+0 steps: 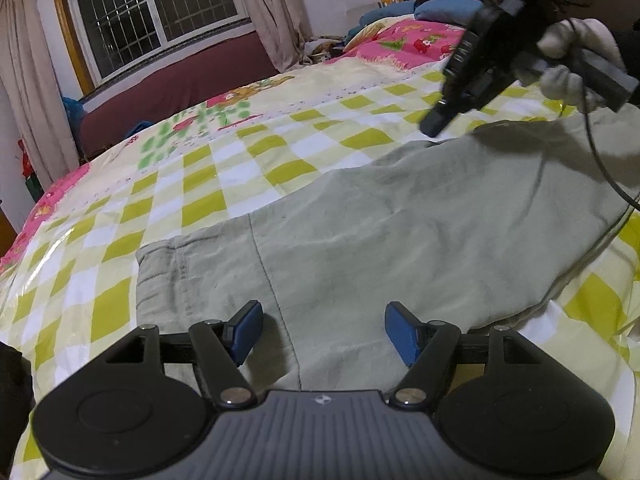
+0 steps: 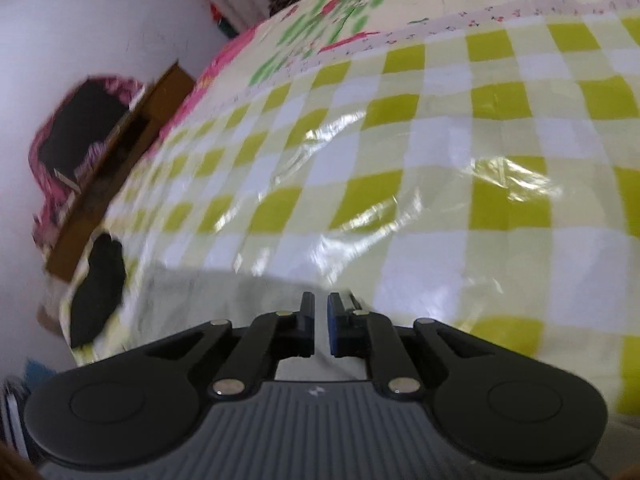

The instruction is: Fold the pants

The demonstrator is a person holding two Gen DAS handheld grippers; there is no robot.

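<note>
Grey-green pants lie spread on the bed's checked yellow and white cover, the waistband end at the lower left. My left gripper is open just above the pants near the waistband, with nothing between its blue pads. My right gripper hangs in the air above the far edge of the pants, held by a white-gloved hand. In the right wrist view the right gripper is shut with only a thin slit between its fingers and holds nothing; a strip of the pants lies below it.
A pink quilt and blue pillows sit at the head of the bed. A window with curtains is behind. A wooden edge and a dark object lie left of the bed.
</note>
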